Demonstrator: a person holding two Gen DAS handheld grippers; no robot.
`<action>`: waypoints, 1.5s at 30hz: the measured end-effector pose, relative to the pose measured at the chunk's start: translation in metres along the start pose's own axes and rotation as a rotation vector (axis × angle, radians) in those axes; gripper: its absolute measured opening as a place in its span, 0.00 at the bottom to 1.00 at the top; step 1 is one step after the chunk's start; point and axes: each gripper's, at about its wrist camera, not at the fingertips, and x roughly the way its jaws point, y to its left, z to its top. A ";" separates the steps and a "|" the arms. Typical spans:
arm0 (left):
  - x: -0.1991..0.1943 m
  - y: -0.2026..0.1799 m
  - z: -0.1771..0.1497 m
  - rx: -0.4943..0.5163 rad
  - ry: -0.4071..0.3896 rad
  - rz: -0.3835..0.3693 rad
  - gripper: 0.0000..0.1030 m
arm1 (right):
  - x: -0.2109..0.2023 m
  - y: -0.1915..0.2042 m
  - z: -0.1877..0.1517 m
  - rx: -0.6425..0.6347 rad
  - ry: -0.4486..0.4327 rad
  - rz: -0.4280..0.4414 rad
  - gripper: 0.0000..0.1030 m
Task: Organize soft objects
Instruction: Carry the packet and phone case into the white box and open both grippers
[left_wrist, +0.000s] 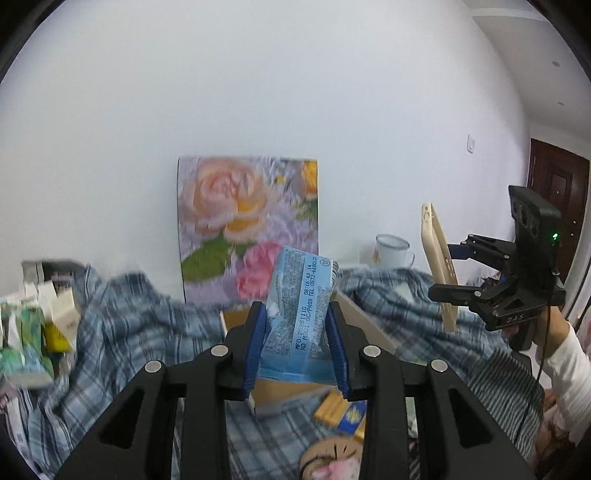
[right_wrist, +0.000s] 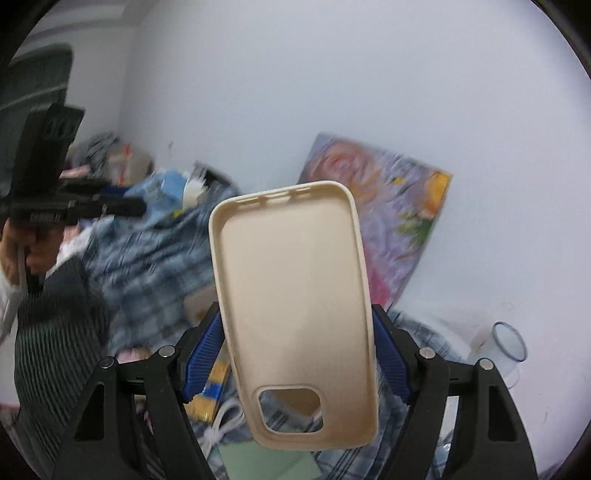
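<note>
Clearly both loads are up in the air, so the risk is a drop. The left hand-held gripper (left_wrist: 297, 345) is clamped narrow on a blue tissue pack (left_wrist: 300, 317), pinched low while most of it stands above the pads; soft film could slide or fold out. The right hand-held gripper (right_wrist: 297, 354) holds a beige phone case (right_wrist: 295, 314) across its long edges only, jaws wide; a tilt could flex it free onto the plaid cloth (left_wrist: 122, 321) below.
</note>
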 end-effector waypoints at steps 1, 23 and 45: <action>0.001 -0.004 0.008 0.008 -0.014 0.005 0.34 | -0.004 0.000 0.006 0.008 -0.017 -0.002 0.73; 0.071 -0.037 0.077 0.083 -0.064 0.132 0.34 | 0.029 -0.046 0.052 0.230 -0.090 -0.138 0.73; 0.172 0.010 0.000 0.003 0.174 0.202 0.34 | 0.133 -0.051 -0.023 0.389 0.165 -0.076 0.73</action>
